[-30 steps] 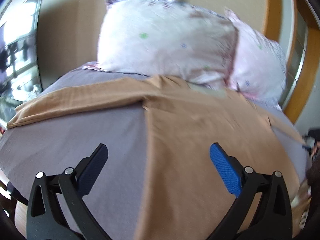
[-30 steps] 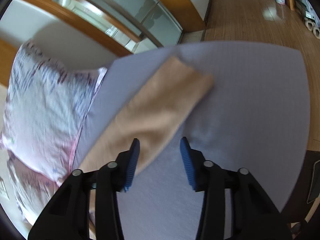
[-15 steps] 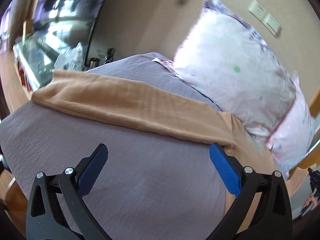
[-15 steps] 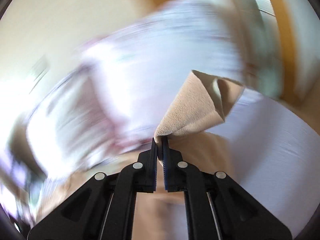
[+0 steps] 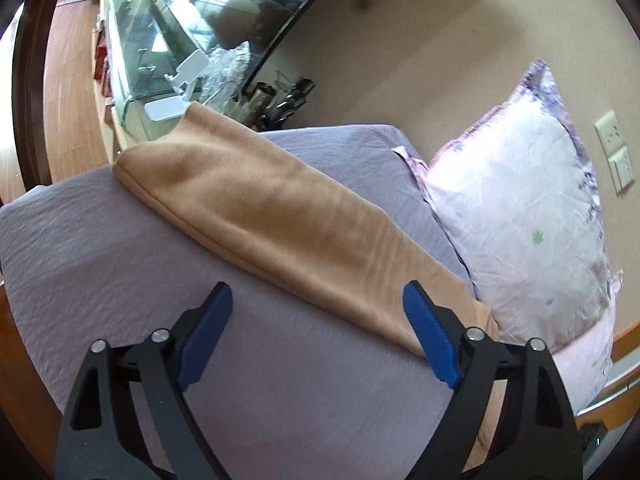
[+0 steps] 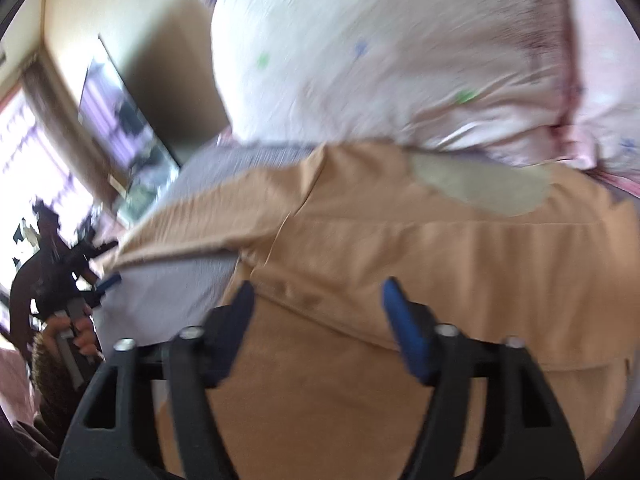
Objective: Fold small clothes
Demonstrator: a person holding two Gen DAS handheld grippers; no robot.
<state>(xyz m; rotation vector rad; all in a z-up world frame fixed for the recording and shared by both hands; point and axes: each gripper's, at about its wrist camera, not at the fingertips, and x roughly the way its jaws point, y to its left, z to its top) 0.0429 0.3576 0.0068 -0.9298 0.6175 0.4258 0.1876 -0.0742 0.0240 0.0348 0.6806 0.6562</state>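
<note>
A tan long-sleeved top lies flat on the grey-purple bed sheet (image 5: 120,256). In the left wrist view its left sleeve (image 5: 280,220) stretches from the bed's far edge toward my left gripper (image 5: 318,316), which is open and empty just above the sheet beside the sleeve. In the right wrist view the top's body (image 6: 400,280) fills the middle, with its right sleeve folded across it. My right gripper (image 6: 318,304) is open and empty just over the folded cloth.
Two pale pink patterned pillows (image 5: 528,216) stand against the wall at the head of the bed. A glass cabinet (image 5: 152,56) with clutter is beyond the bed's far edge. The other hand-held gripper (image 6: 72,280) shows at the left of the right wrist view.
My right gripper closed on the right sleeve, carried it over the top's body and has now let go. My left gripper swung left toward the left sleeve, staying open.
</note>
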